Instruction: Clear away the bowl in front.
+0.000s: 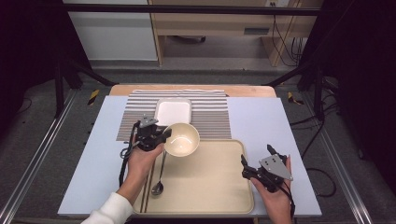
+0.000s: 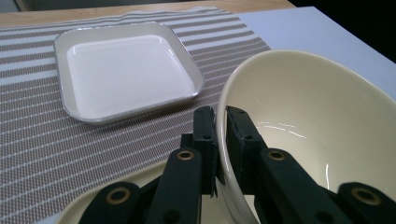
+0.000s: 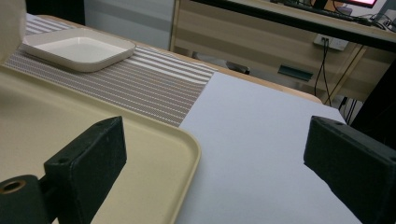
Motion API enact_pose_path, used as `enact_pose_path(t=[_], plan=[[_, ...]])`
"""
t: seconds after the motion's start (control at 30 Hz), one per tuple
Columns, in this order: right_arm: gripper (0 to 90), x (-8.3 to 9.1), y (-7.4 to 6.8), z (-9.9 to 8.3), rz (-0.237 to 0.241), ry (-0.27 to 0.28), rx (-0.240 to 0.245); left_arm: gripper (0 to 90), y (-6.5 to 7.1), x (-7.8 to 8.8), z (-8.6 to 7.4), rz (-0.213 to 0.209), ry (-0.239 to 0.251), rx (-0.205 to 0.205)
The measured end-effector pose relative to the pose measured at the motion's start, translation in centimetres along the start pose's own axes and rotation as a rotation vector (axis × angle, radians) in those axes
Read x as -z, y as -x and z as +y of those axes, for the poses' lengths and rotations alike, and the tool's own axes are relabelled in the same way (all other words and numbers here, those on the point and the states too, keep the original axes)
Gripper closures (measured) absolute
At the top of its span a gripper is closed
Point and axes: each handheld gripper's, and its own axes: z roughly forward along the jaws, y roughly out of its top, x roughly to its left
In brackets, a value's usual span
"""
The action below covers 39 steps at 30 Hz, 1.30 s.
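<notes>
From above, the left gripper (image 1: 164, 135) pinches the rim of a cream bowl (image 1: 182, 139) at the far left corner of a beige tray (image 1: 210, 186), where a spoon (image 1: 159, 179) also lies. A white square dish (image 1: 173, 112) sits beyond on a striped mat (image 1: 210, 112). The right gripper (image 1: 243, 167) rests at the tray's right edge. Along the left gripper (image 2: 220, 121), the jaws clamp the bowl (image 2: 317, 121) wall, one inside, one outside, the dish (image 2: 126, 70) beyond. Along the right gripper (image 3: 212, 149), the jaws gape wide, holding nothing, straddling the tray (image 3: 154, 154) corner.
</notes>
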Motion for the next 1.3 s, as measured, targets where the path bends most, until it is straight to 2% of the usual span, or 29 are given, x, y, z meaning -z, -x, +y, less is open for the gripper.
enact_pose_path(t=[0.27,0.43,0.67,0.9,1.3], plan=[[5.1,-0.1,0.0,-0.1,0.011,-0.005,0.000,82.4,1.3,1.0,-2.2,-0.030,-0.040,-0.044],[5.1,-0.1,0.0,-0.1,0.010,-0.007,0.002,82.3,1.7,1.3,-3.1,-0.052,-0.055,-0.043],[4.6,-0.1,-0.1,-0.1,0.019,-0.004,0.008,82.3,2.0,1.2,-4.2,-0.052,-0.080,-0.068],[3.9,-0.2,-0.3,-0.2,0.031,-0.006,0.009,82.0,2.0,1.6,-4.9,-0.065,-0.089,-0.059],[3.9,-0.2,-0.3,-0.2,0.032,-0.006,0.008,81.7,1.2,2.1,-5.5,-0.072,-0.100,-0.034]])
